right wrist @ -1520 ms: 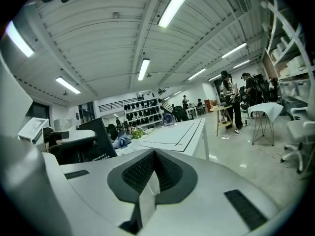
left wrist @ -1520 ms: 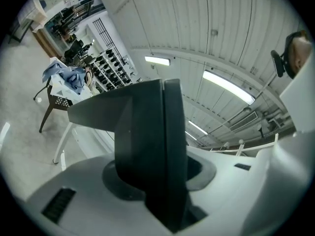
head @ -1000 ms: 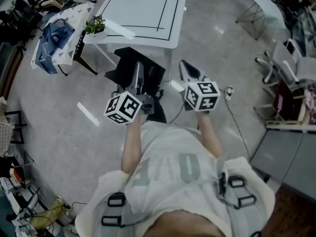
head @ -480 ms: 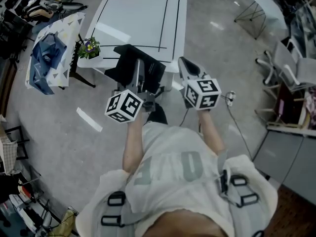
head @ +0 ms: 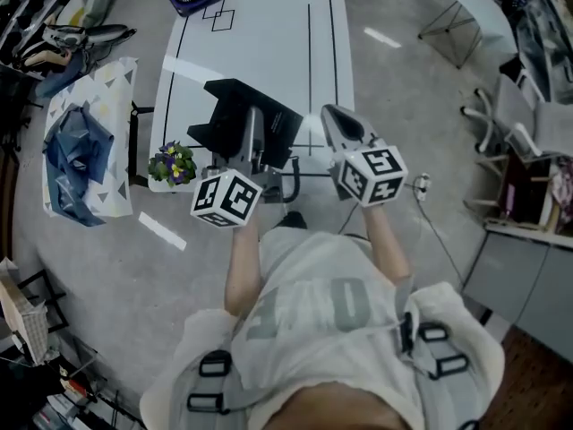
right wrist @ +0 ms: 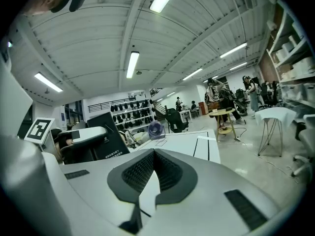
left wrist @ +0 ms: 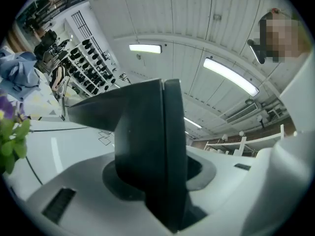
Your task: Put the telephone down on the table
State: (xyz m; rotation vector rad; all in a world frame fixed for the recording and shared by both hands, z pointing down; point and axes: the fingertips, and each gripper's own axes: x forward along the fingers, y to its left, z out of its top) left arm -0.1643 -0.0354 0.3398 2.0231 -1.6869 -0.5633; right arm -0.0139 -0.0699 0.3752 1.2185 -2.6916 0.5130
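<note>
The telephone held in my left gripper fills the middle of that gripper's view and hides much of the table behind it, and the people far off are too small to tell apart.

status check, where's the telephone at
Left hand-held gripper shut on the black telephone. Right hand-held gripper shut, empty. Telephone held up over the white table, near end. Flower pot at its near left corner.

Place: workshop-style lab hall
Ceiling: long strip lights
Wall: racks of dark gear
Floor: bare grey, with a white surface marked with black lines
</note>
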